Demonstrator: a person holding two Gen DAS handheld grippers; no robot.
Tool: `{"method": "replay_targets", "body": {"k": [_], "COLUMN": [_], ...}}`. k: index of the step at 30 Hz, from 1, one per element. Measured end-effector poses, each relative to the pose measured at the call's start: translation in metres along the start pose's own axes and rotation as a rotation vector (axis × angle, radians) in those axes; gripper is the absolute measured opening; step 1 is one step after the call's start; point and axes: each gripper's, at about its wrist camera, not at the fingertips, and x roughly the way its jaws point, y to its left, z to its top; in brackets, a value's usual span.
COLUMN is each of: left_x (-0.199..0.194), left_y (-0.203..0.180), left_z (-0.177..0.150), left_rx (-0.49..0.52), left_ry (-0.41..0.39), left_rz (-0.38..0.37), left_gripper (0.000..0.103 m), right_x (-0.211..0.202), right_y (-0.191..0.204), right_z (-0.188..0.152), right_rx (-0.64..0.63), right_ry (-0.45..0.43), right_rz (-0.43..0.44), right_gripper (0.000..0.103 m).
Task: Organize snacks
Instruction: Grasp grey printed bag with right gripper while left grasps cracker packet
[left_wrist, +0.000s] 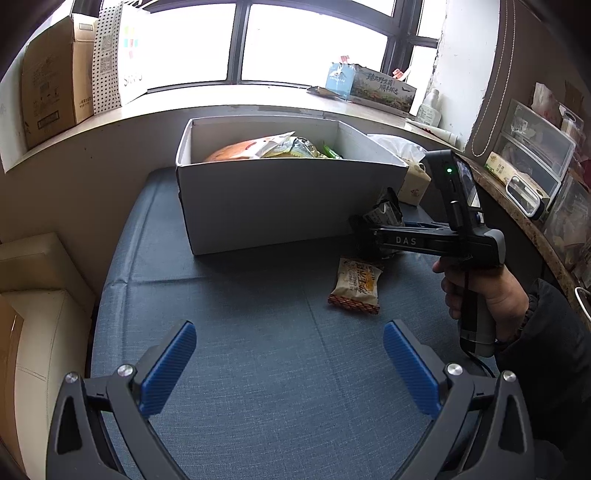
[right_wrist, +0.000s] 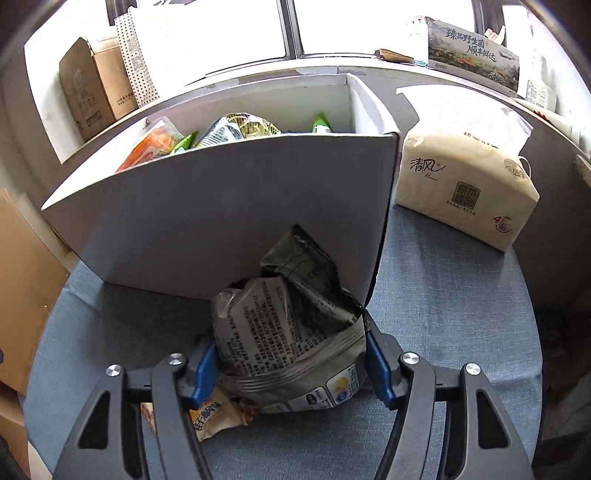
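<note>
right gripper (right_wrist: 290, 363) is clamping a crumpled grey snack packet (right_wrist: 291, 332), blue pads (right_wrist: 376, 369) pressing on both of its sides. the packet is sticking forward out of the jaws, its top corner showing against the near wall of the white box (right_wrist: 221, 206), just ahead; contact with the wall cannot be told. in the left wrist view the same packet (left_wrist: 384, 212) is sitting at the tip of the right gripper (left_wrist: 364, 236), close beside the box's (left_wrist: 288, 206) right front corner.

an orange snack packet (right_wrist: 212, 413) is lying flat on the blue table mat (right_wrist: 443, 332) under and to the left of the right jaws; in the left view it (left_wrist: 356, 286) is resting ahead-right of the left gripper (left_wrist: 290, 363), apart from it.

left gripper is hanging with jaws spread wide, holding nothing, over bare mat (left_wrist: 258, 332); open mat is stretching ahead of it up to the box wall.

box is holding several packets (right_wrist: 236, 129) below its rim. a tissue pack (right_wrist: 465, 184) is standing right of the box, ahead-right of the right jaws, with free mat between.

right hand (left_wrist: 484, 295) is gripping the handle, the tool lying level and pointing leftward across the left view.
</note>
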Motion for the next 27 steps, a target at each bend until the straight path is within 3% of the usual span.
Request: {"method": "replay_targets", "body": {"k": [8, 15, 20, 27], "left_x": [0.040, 0.111, 0.155, 0.172], "left_y": [-0.019, -0.056, -0.074, -0.082], "left_z": [0.020, 0.046, 0.050, 0.053], "left_rx": [0.090, 0.209, 0.238, 0.263], "left_ry": [0.079, 0.204, 0.299, 0.323], "left_rz": [-0.048, -0.063, -0.084, -0.084], "left_gripper": [0.103, 0.103, 0.103, 0.099], "right_x": [-0.074, -0.143, -0.167, -0.177], "right_y": [-0.019, -0.034, -0.040, -0.048], "right_z": [-0.023, -0.056, -0.081, -0.098], "right_rx": [0.051, 0.091, 0.123, 0.155], "right_ry": [-0.105, -0.181, -0.196, -0.209], "right_rz": [0.062, 0.074, 0.098, 0.096], "right_gripper": [0.069, 0.069, 0.069, 0.069]}}
